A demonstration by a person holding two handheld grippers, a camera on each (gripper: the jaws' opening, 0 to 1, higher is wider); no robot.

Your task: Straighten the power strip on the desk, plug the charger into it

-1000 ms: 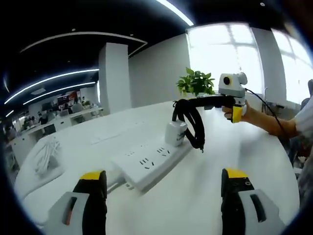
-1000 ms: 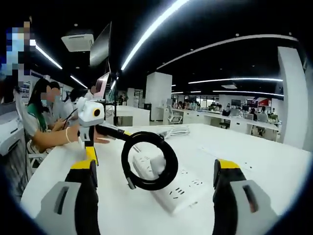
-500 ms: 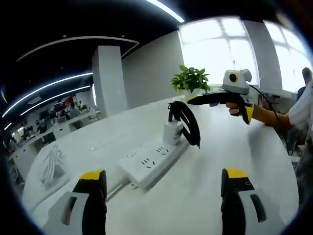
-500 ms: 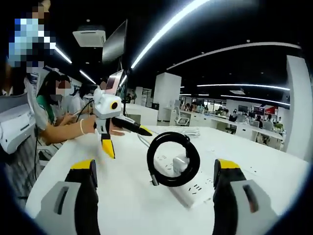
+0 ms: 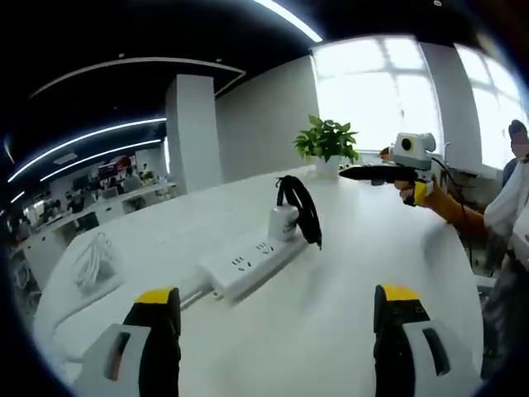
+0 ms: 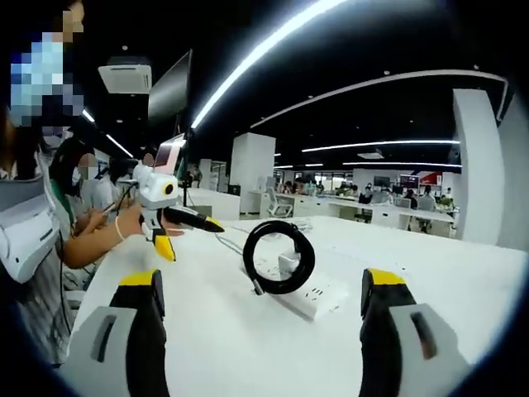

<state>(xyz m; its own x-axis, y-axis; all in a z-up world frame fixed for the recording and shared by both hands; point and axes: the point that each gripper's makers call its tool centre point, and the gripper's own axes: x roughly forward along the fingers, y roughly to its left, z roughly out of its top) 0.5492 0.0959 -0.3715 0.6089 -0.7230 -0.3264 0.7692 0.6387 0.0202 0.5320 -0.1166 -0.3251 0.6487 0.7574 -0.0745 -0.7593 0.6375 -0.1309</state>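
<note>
Both tools wide open, empty, above desk.

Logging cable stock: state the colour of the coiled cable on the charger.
Black. The coiled cable stands looped over the white charger, clearest in the right gripper view.

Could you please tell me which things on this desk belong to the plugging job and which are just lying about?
Job:
power strip
charger, standing on the strip
coiled black cable
left gripper
right gripper

Lying about:
potted plant
bundle of white cable
</note>
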